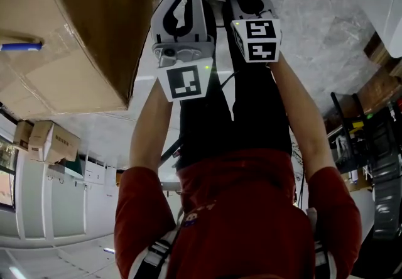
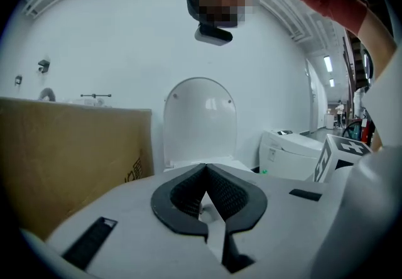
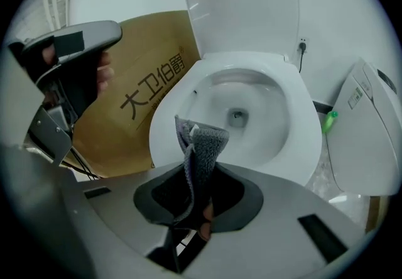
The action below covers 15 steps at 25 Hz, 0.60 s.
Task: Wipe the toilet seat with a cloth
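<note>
The cardboard box [image 3: 144, 92] left of the toilet bore large black characters, 大卫伯爵. In the left gripper view its print was too small to read. The right gripper [image 3: 196, 183] pinched the grey cloth [image 3: 202, 142] over the near rim of the toilet seat [image 3: 298, 127]; whether they touched could not be told. The left gripper [image 2: 204, 195] was clamped together, empty. The head view cut off most of the seat.

floor [image 1: 326, 32]: grey, marbled | standing on it: toilet [image 3: 294, 108], cardboard box [image 3: 125, 139] beside it, second white toilet [image 3: 370, 139]
</note>
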Motion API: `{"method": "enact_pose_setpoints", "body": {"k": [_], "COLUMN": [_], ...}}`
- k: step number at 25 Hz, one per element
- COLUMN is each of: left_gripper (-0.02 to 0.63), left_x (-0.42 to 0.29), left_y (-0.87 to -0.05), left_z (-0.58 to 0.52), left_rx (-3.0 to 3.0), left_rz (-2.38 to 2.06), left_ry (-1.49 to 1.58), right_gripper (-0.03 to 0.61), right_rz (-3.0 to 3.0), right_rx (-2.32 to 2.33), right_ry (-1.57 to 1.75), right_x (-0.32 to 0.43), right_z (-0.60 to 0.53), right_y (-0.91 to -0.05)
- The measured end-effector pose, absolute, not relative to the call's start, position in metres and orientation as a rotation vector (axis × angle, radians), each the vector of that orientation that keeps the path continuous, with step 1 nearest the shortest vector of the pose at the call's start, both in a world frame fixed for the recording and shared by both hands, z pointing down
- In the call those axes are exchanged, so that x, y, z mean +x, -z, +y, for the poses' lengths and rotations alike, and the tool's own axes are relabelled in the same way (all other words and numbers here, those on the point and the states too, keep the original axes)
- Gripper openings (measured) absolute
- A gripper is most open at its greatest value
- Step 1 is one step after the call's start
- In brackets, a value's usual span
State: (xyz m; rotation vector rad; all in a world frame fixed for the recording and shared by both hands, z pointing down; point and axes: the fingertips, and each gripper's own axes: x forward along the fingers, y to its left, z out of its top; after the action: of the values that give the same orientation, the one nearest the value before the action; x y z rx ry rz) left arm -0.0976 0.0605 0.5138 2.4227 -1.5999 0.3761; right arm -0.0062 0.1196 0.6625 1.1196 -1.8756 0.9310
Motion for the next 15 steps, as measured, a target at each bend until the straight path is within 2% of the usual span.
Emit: {"method": "enact_pose_setpoints", "body": {"k": [15], "left_gripper": [0.012], "left_x": [-0.077], "left_y": [-0.517], "left_z": [0.040], "left_rx": [2.400], "left_rz": [-1.553], "left_ry": [-0.324], "right_gripper": [0.071], "right_rz": [-1.882], "right_rx": [1.077], "right_ry": [-0.789], "right_x": [0.043], "right_z": [0.124], "right_y": [-0.661]}}
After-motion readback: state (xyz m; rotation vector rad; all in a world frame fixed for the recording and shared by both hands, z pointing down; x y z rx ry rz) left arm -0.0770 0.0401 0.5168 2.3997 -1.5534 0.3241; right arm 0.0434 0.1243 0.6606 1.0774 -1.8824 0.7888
